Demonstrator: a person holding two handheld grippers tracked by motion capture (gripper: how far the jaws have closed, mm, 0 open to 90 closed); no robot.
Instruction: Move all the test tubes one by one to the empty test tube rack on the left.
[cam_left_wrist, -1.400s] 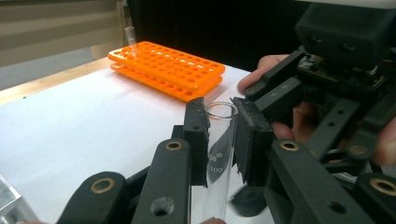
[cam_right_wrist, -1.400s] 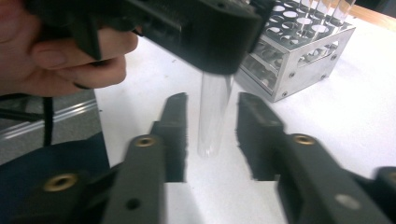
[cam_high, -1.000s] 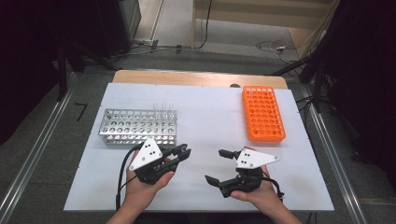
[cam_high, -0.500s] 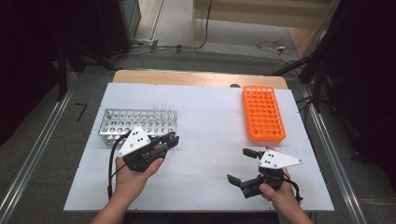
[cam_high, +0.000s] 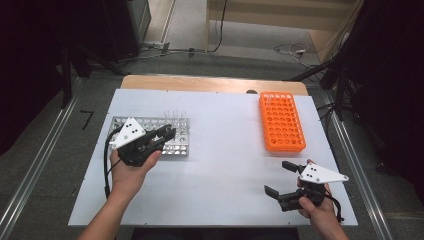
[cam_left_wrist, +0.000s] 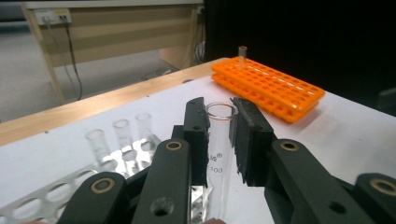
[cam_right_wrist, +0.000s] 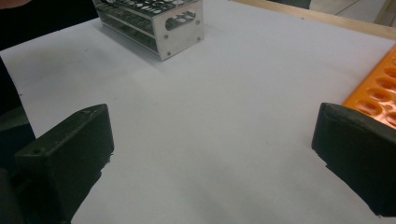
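Reaching farther left and up the desk (cam_high: 220, 165) than a second ago, the left gripper (cam_high: 167, 134) now sits over the metal rack (cam_high: 150, 122), its jaws straddling a clear glass test tube (cam_left_wrist: 218, 140) that stands in the rack's near row. The jaws look close to the glass on both sides, yet whether they already clench it I cannot tell. This suggests a pickup is about to happen, with the orange rack (cam_high: 281, 121) as the likely destination, since one tube (cam_left_wrist: 242, 51) already stands at its far end. The metal rack is perforated, shiny sheet steel; three more clear tubes (cam_left_wrist: 122, 135) stand in it. The orange rack is matte plastic, a grid of round holes. At the right, the right gripper (cam_high: 280, 180) has drawn back toward the desk's near edge, released, its jaws spread wide over bare white surface.
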